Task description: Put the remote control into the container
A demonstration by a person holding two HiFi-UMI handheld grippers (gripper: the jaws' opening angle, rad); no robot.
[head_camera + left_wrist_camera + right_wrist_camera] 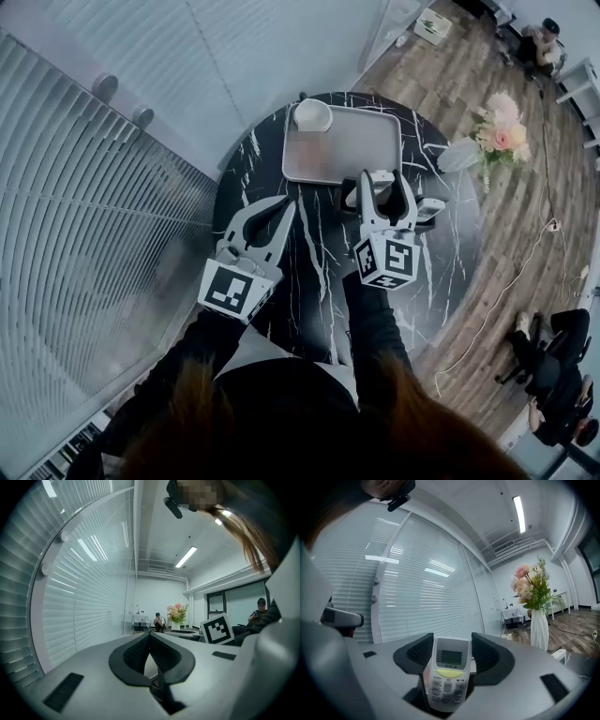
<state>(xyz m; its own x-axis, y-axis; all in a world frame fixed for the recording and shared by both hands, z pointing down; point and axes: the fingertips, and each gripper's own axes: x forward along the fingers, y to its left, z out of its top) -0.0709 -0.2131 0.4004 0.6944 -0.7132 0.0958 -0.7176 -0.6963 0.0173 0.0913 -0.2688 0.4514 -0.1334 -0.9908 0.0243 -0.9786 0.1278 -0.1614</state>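
Observation:
A white remote control point(449, 672) with a small screen and a yellow button stands upright between the jaws of my right gripper point(451, 641), which is shut on it. In the head view the right gripper point(380, 190) holds the remote control point(379, 178) above the round black marble table point(319, 272), at the near edge of the grey tray point(375, 131). My left gripper point(284, 208) hovers over the table's left side, below the tray's near left corner. Its jaws meet at the tips with nothing between them point(149, 635).
A white cup point(312, 115) stands at the tray's far left corner. A white vase of pink flowers point(497, 141) is at the table's right edge, also seen as the vase point(539, 630). White blinds run along the left. People sit on the wooden floor at the right.

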